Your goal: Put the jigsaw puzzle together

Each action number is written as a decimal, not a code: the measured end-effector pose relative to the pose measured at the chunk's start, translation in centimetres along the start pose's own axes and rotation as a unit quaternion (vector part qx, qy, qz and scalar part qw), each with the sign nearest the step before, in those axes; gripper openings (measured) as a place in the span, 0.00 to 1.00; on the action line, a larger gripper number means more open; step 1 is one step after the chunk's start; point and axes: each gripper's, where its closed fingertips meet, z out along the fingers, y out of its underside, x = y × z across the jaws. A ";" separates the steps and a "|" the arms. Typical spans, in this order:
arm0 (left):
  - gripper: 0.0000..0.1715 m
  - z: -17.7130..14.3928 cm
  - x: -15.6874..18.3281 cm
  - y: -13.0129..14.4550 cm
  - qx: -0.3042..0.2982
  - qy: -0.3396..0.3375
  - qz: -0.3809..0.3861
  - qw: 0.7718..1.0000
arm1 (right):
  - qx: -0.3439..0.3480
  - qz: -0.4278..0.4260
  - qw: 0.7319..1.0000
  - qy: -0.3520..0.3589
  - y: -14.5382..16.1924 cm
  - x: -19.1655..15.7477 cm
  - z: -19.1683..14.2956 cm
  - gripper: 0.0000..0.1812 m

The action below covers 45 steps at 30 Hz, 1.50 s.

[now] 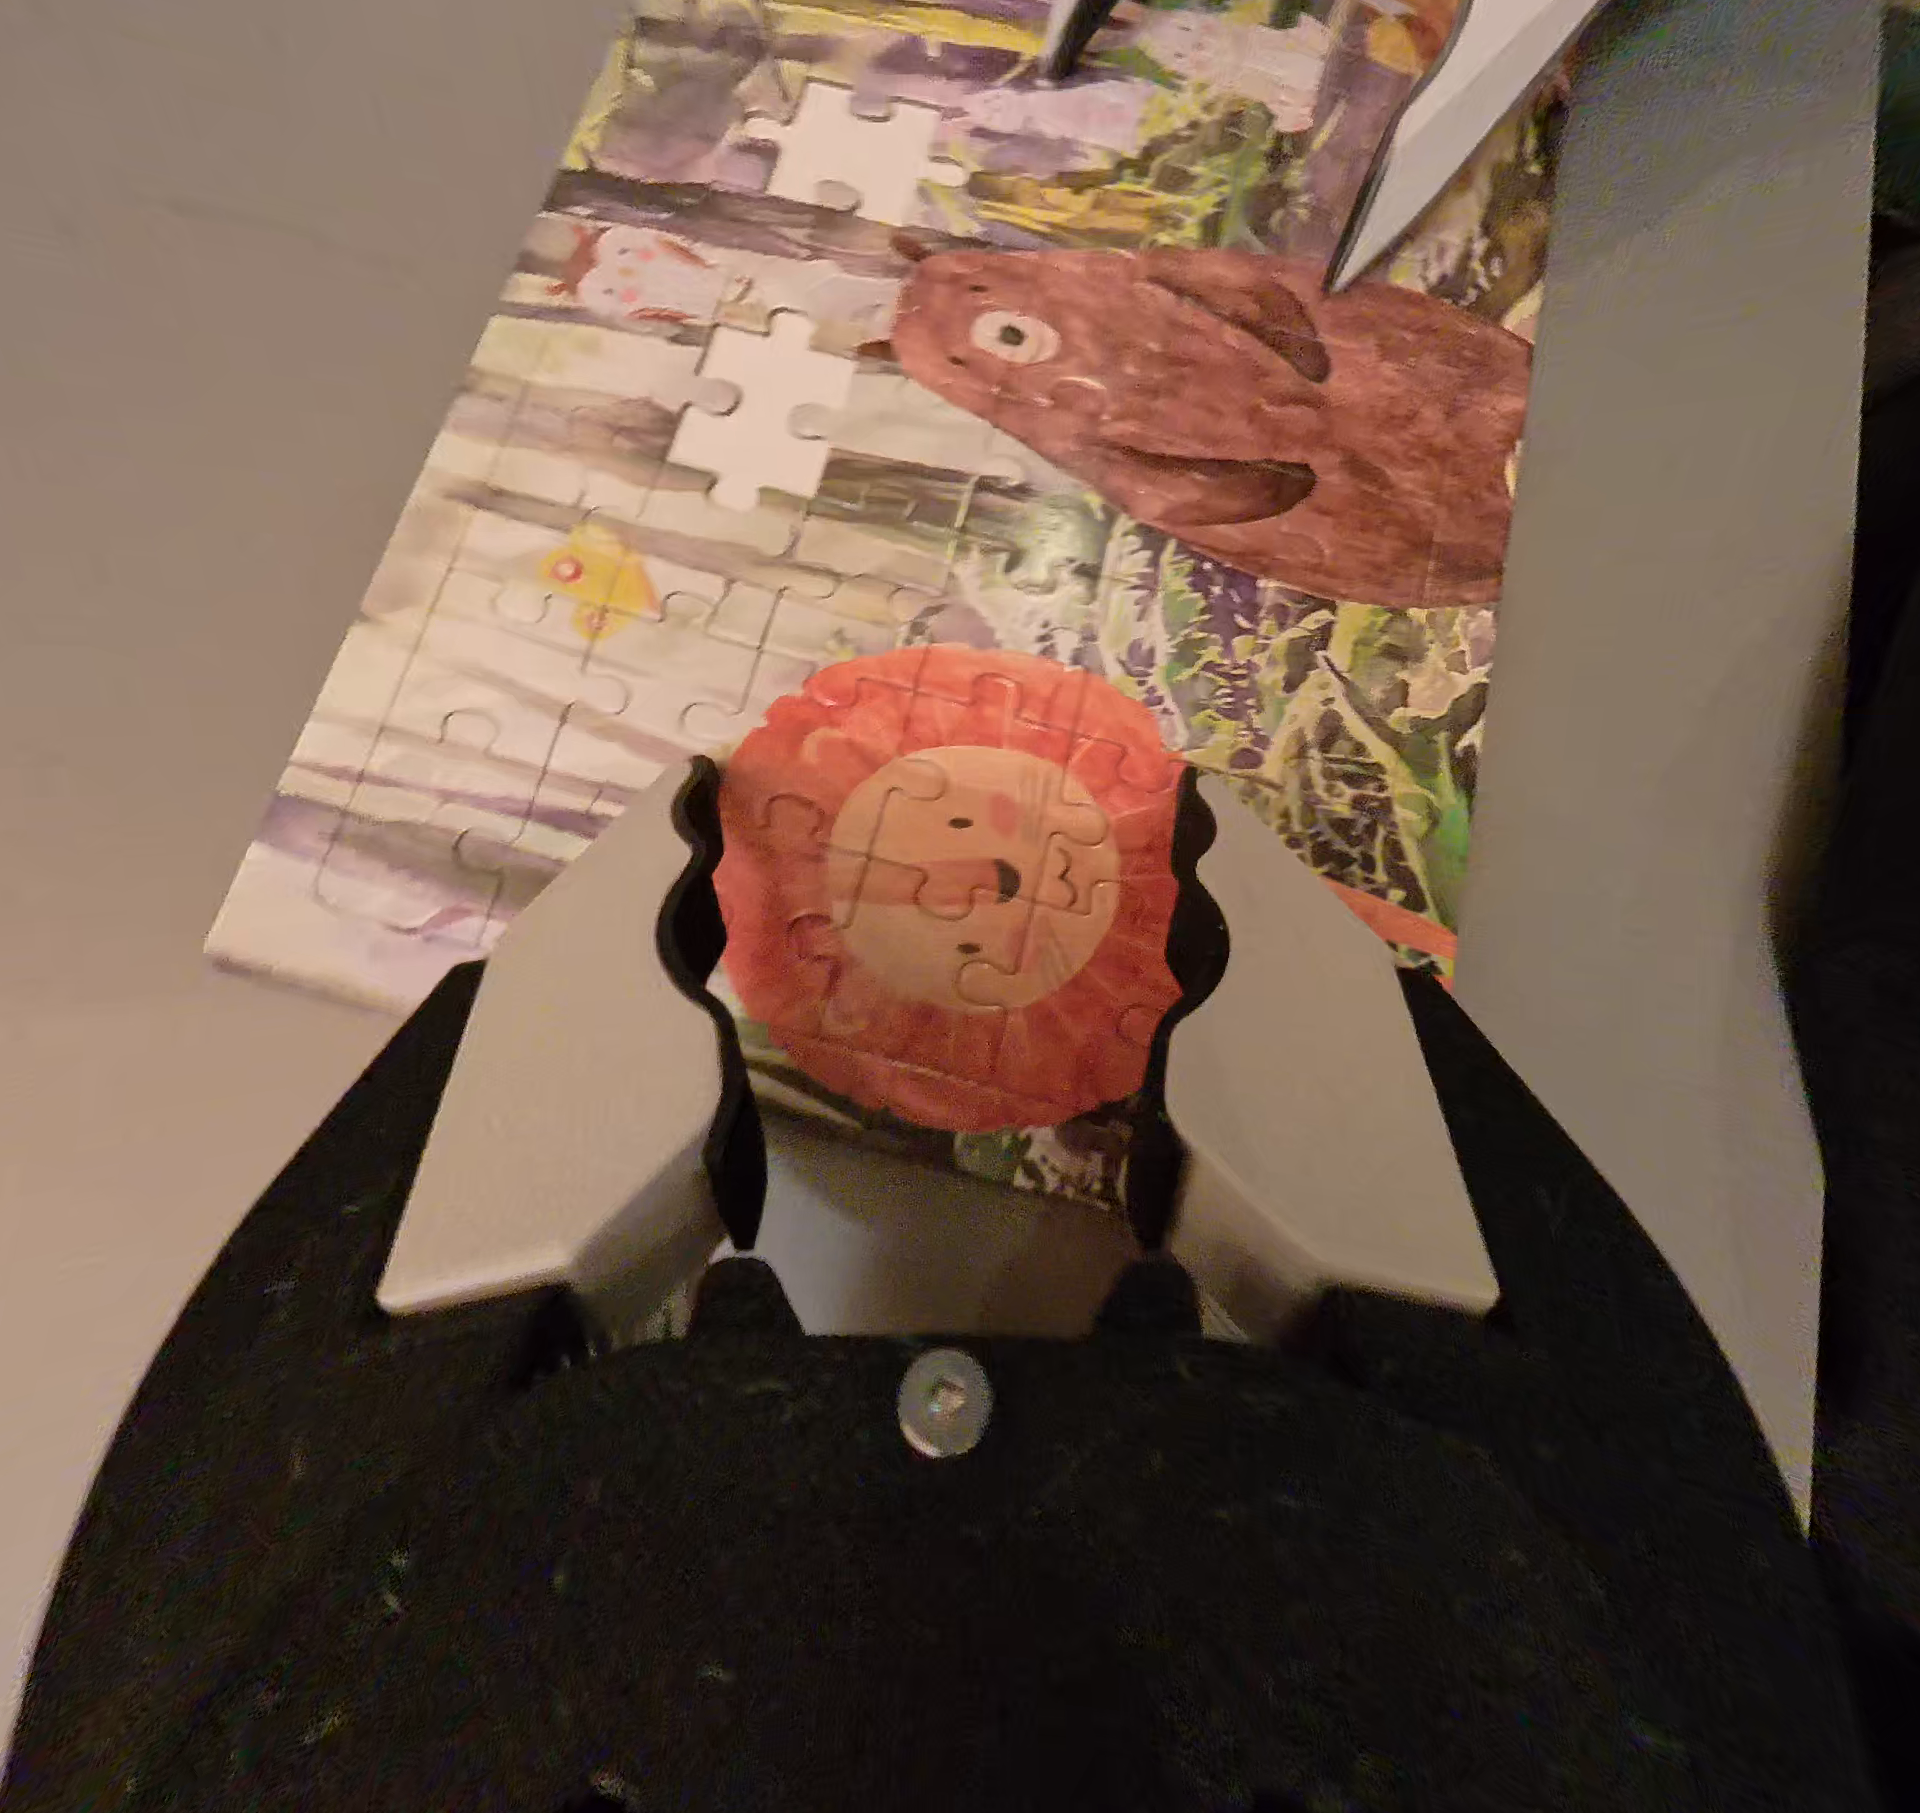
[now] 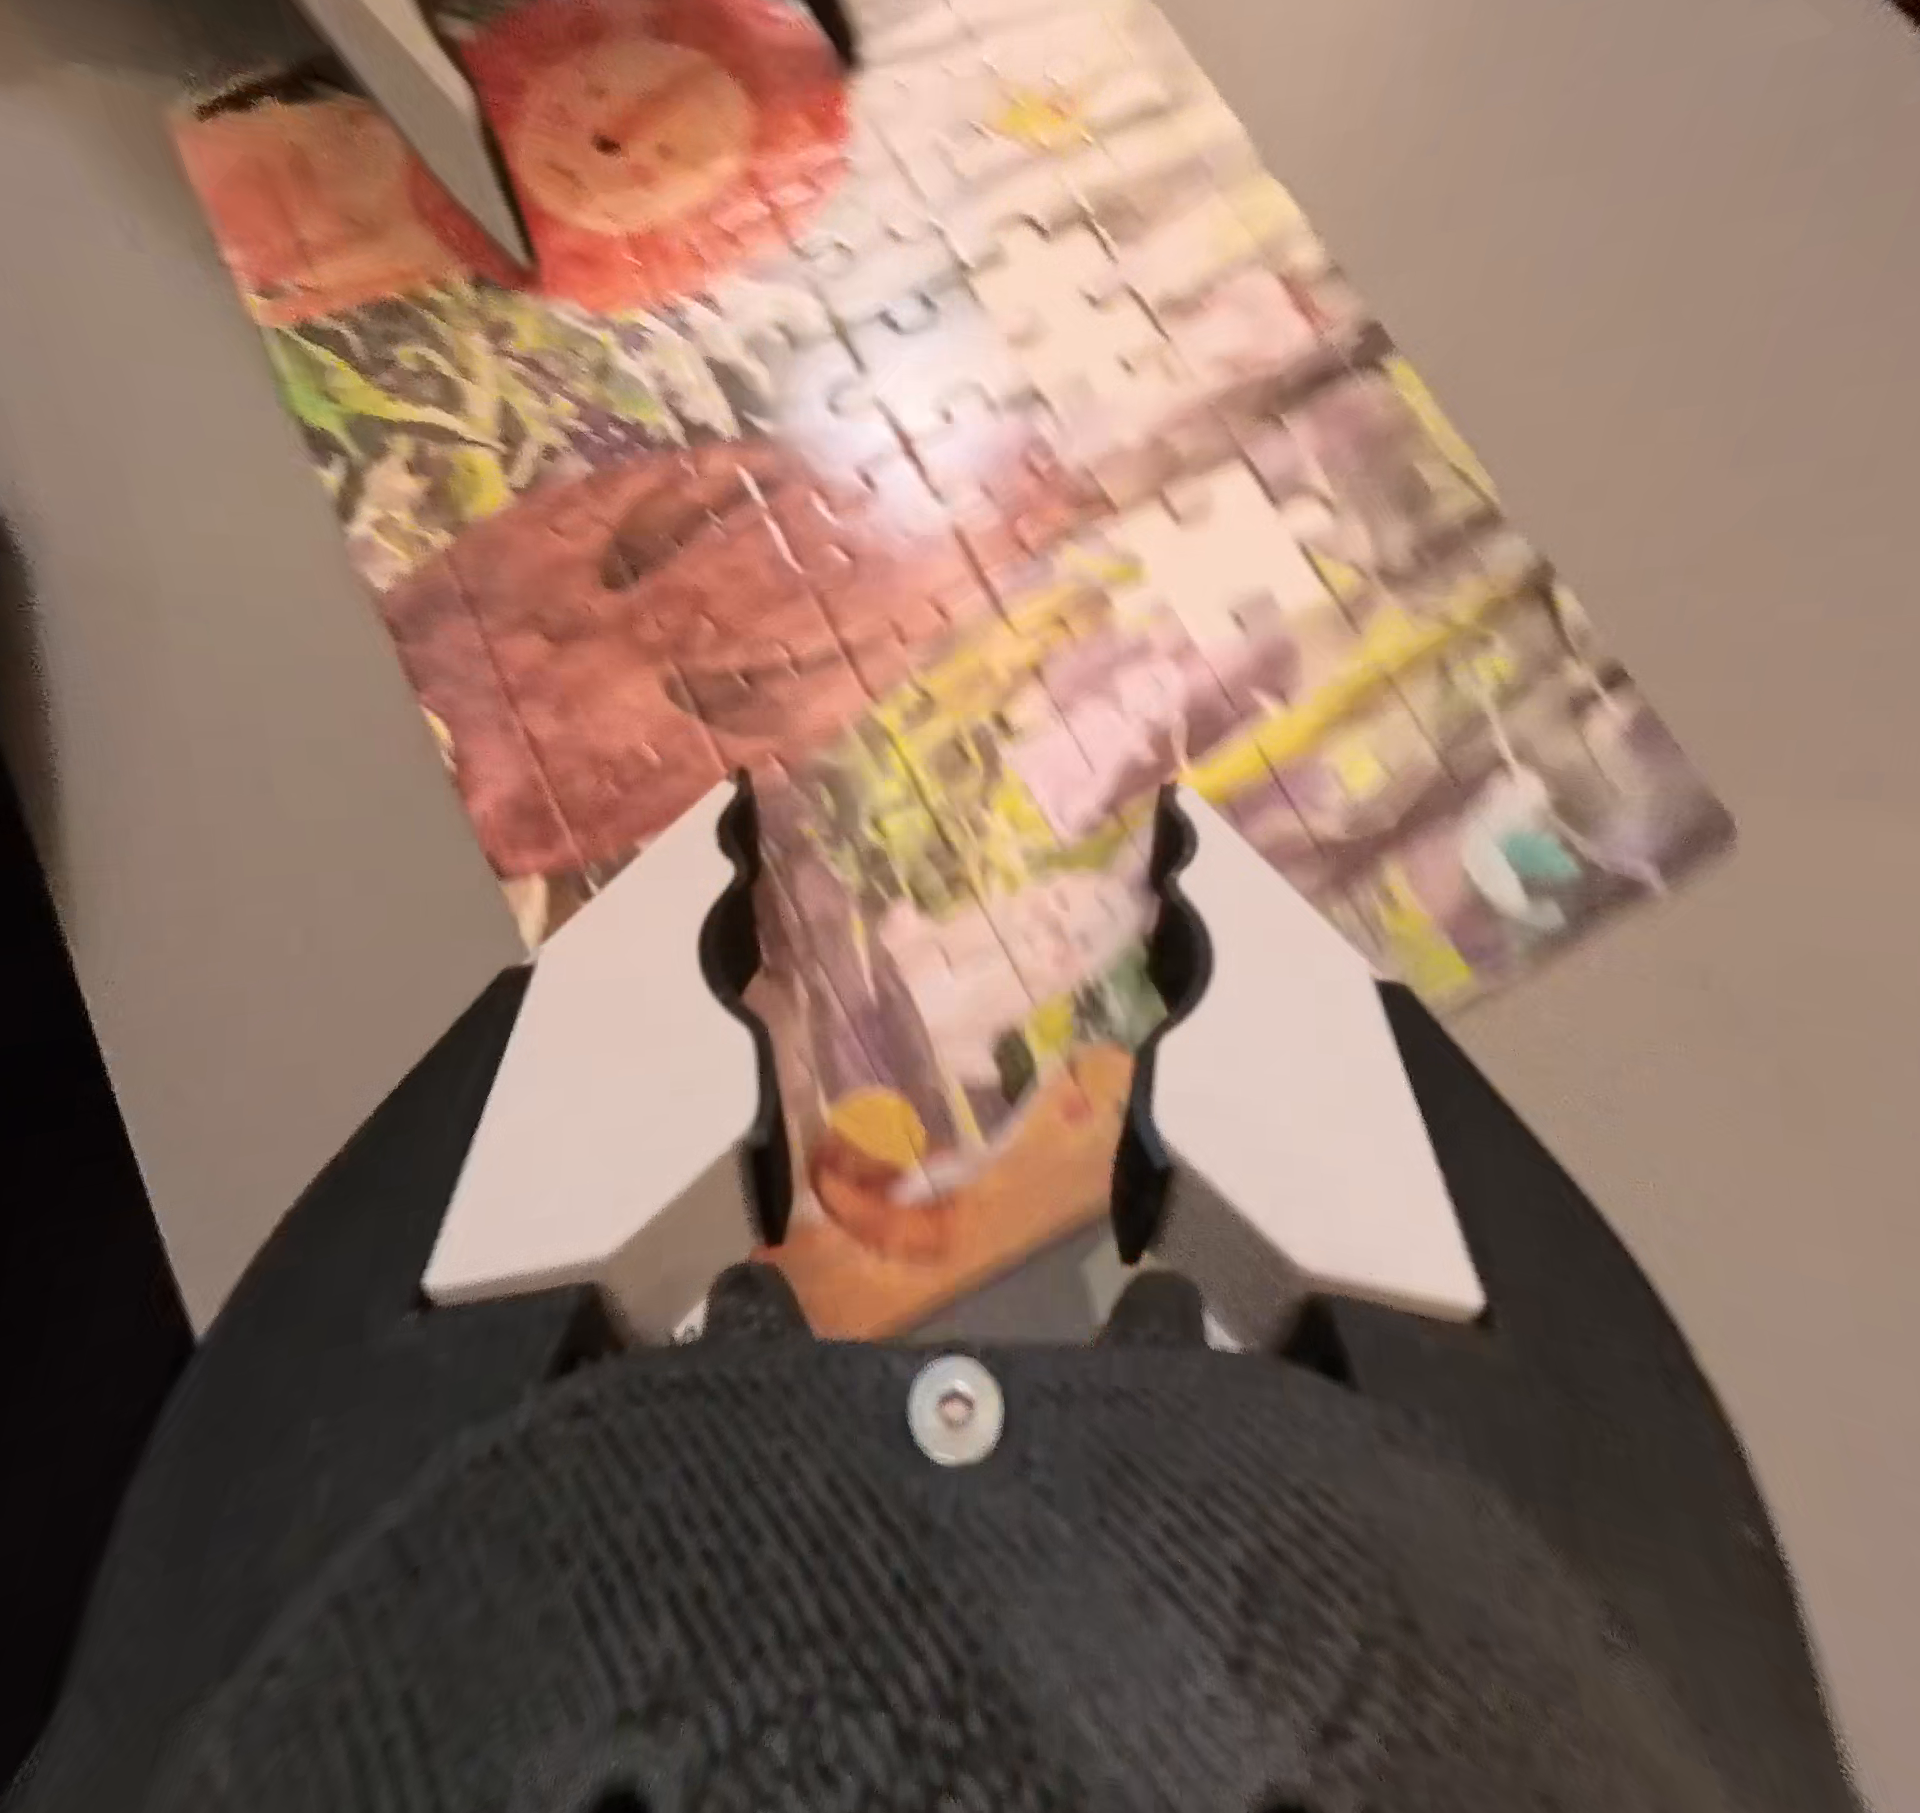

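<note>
A colourful jigsaw puzzle lies flat on a grey table. It shows an orange lion face and a brown animal. Two piece-shaped gaps show white: one farther off, one nearer. My left gripper is open and empty, hovering over the lion end. My right gripper is open and empty over the opposite end of the puzzle, in a blurred view. The right gripper's fingers show at the top of the left wrist view, the left gripper's fingers at the top of the right wrist view.
The table edge runs along the right of the left wrist view, with dark space beyond. In the right wrist view the table edge runs down the left side. Bare grey table surface lies beside the puzzle. My right tips are roughly 4 centimeters from the brown animal. The colourful jigsaw puzzle is about 5 centimeters from my left fingertips.
</note>
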 end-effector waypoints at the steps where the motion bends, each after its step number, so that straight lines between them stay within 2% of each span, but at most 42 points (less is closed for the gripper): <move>1: 0.50 -0.2 -0.4 0.1 0.002 -0.004 -0.010 1.000 | -0.003 0.019 1.000 0.013 0.8 0.8 -0.8 0.42; 4: 0.50 -0.4 -1.4 0.1 0.002 -0.017 -0.021 1.000 | 0.003 0.039 0.997 0.059 2.2 2.5 -2.7 0.38; 8: 0.50 -0.5 -1.4 -1.9 0.047 0.001 -0.036 0.998 | 0.054 0.034 0.995 0.076 0.3 2.8 -3.4 0.30; 12: 0.47 -0.4 -2.3 -3.5 0.066 -0.019 -0.031 0.997 | 0.041 -0.001 0.989 0.143 -0.5 5.5 -3.3 0.22; 14: 0.44 -0.7 -3.0 -4.4 0.081 -0.028 -0.031 0.996 | 0.062 -0.006 0.983 0.174 -1.6 7.5 -4.4 0.22; 16: 0.43 -1.2 -3.3 -5.6 0.105 -0.020 -0.049 0.993 | 0.124 0.018 0.977 0.174 -3.3 9.7 -5.7 0.25; 18: 0.42 -1.3 -2.8 -6.8 0.126 -0.009 -0.050 0.991 | 0.183 0.070 0.967 0.159 -4.3 12.6 -7.0 0.31; 20: 0.40 -1.1 -2.8 -7.5 0.131 -0.022 -0.036 0.990 | 0.199 0.117 0.957 0.178 -4.1 16.6 -7.8 0.32; 24: 0.36 -0.8 -2.6 -8.4 0.128 -0.011 -0.035 0.991 | 0.167 0.138 0.925 0.311 -2.3 25.4 -8.5 0.26; 27: 0.33 -1.1 -3.2 -9.1 0.154 -0.026 -0.035 0.987 | 0.137 0.212 0.915 0.315 -0.2 29.3 -6.1 0.29; 31: 0.28 -1.4 -4.4 -8.0 0.169 -0.023 -0.063 0.983 | 0.118 0.252 0.920 0.276 0.4 30.8 -3.5 0.29; 34: 0.26 -2.0 -5.2 -7.0 0.179 -0.022 -0.081 0.980 | 0.108 0.243 0.925 0.271 0.5 30.6 -3.2 0.31; 39: 0.24 -3.0 -6.4 -7.3 0.209 -0.041 -0.099 0.972 | 0.087 0.249 0.928 0.262 1.0 30.1 -2.5 0.29; 45: 0.23 -2.9 -6.9 -7.0 0.198 -0.071 -0.089 0.973 | 0.059 0.253 0.933 0.249 1.6 29.8 -1.7 0.28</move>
